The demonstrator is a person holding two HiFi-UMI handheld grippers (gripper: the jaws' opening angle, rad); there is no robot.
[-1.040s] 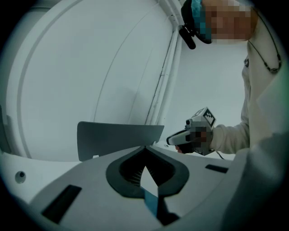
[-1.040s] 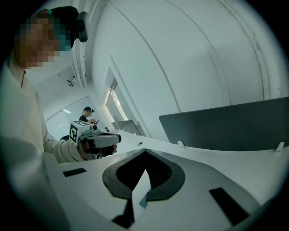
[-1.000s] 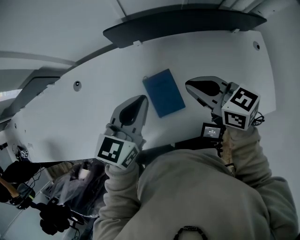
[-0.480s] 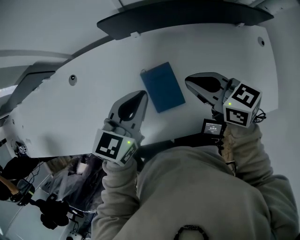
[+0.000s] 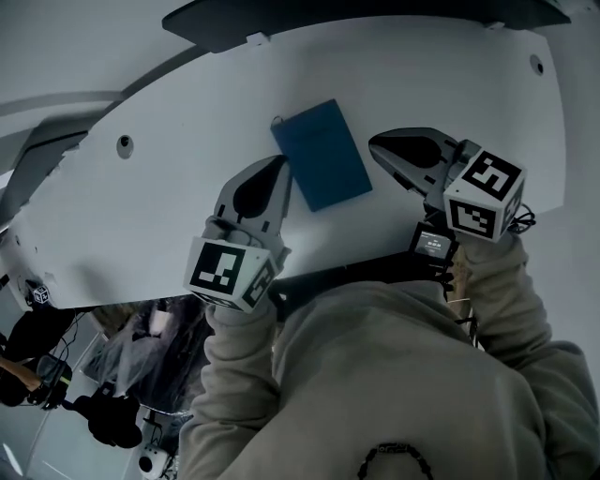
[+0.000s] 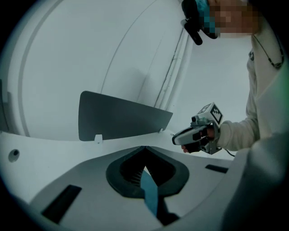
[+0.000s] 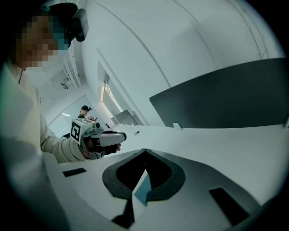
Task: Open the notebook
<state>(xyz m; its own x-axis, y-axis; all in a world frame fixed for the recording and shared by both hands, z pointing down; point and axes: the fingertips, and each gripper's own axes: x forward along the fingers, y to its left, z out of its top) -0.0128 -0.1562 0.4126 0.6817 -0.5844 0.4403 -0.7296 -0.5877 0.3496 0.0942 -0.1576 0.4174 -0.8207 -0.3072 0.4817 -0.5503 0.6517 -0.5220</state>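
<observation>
Left hand-held gripper (image 5: 278, 167): jaw tips meet in its own view, closed with nothing gripped; only a thin blue sliver of the notebook (image 5: 322, 155) shows through the slot below the tips. Right hand-held gripper (image 5: 377, 146): same state, tips pressed together and empty, with a blue sliver in its slot too. In the head view both point toward the top of the frame, one on each side of the notebook. The left tip is just beside the notebook's left edge and the right tip is near its right edge; I cannot tell whether either touches. Each carries a marker cube, the left cube (image 5: 230, 272) at lower centre-left and the right cube (image 5: 483, 197) at centre-right. A small lit screen (image 5: 431, 242) sits under the right one. Pale sleeves (image 5: 234, 375) fill the lower frame. The notebook is blue, closed, flat on the white surface (image 5: 178, 197) at upper centre, skewed a little off square. A dark panel (image 5: 328, 19) runs along the surface's far edge at the top of the frame.
</observation>
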